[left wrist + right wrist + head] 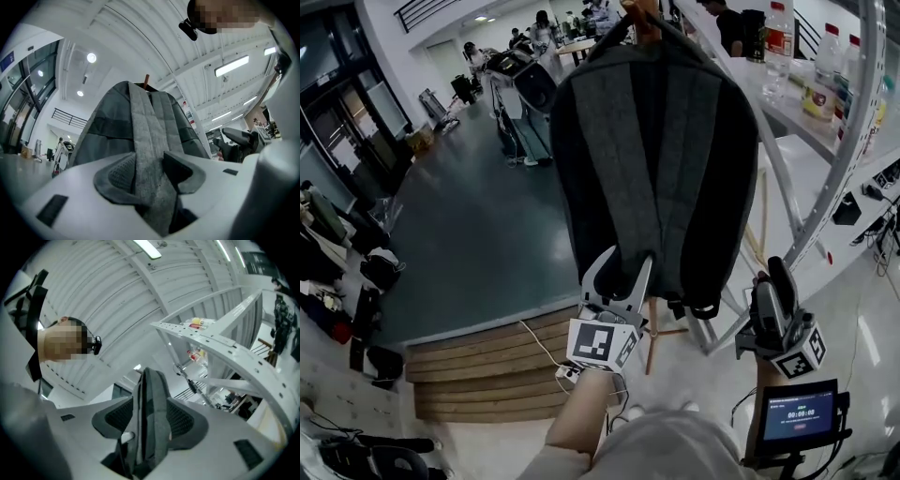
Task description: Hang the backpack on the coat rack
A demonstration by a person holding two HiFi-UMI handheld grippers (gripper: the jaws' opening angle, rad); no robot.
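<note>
The dark grey backpack [652,159] hangs from the top of the wooden coat rack [643,17], straps facing me. My left gripper [623,272] is at its bottom edge, shut on a light grey strap [149,154] that runs up the pack's middle between the pads. The rack's tip [146,79] shows above the pack in the left gripper view. My right gripper [780,277] stands lower right of the pack, apart from its body. Its pads clamp a folded grey strap piece [152,404]; I cannot see where that strap leads.
A white metal shelf frame [825,187] with bottles [778,37] stands close to the right of the rack. Wooden steps [478,366] lie lower left, and a small screen [802,412] sits under my right hand. People and gear stand on the dark floor [469,216] behind.
</note>
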